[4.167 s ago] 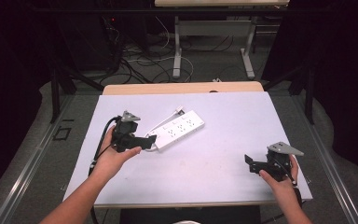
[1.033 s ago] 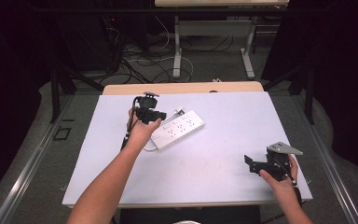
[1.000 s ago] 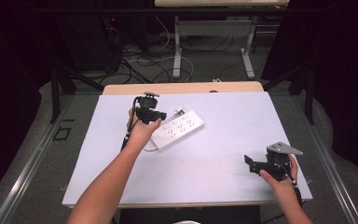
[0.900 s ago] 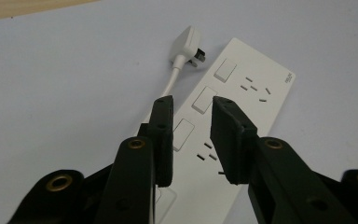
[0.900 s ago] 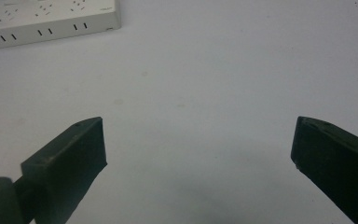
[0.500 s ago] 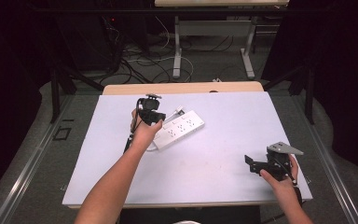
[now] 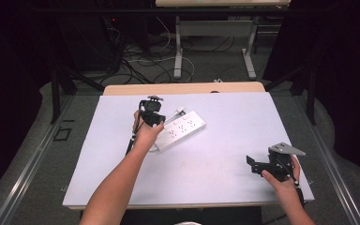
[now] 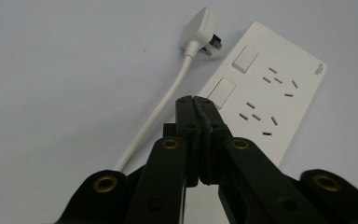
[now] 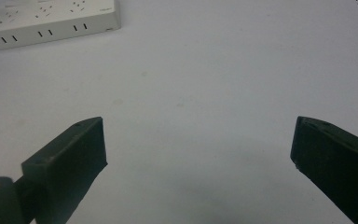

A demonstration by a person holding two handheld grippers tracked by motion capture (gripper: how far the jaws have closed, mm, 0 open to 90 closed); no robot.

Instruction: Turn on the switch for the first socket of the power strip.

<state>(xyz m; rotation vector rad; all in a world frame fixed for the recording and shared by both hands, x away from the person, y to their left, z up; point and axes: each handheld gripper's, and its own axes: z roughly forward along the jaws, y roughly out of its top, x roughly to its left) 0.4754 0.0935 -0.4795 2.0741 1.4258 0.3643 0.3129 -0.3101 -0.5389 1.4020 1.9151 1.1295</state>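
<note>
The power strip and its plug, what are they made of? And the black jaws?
Power strip: likely hard white plastic, smooth, faintly glossy, with moulded slots. Plug: the same white plastic; its prongs look like metal. Left gripper: matte black, probably plastic, with brass-coloured rivets.

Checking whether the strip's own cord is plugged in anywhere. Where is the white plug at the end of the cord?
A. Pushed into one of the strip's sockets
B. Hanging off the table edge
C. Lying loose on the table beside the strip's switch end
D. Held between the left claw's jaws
C: in the left gripper view the white plug lies on the table beside the power strip, prongs bare; the left claw is shut on nothing.
</note>
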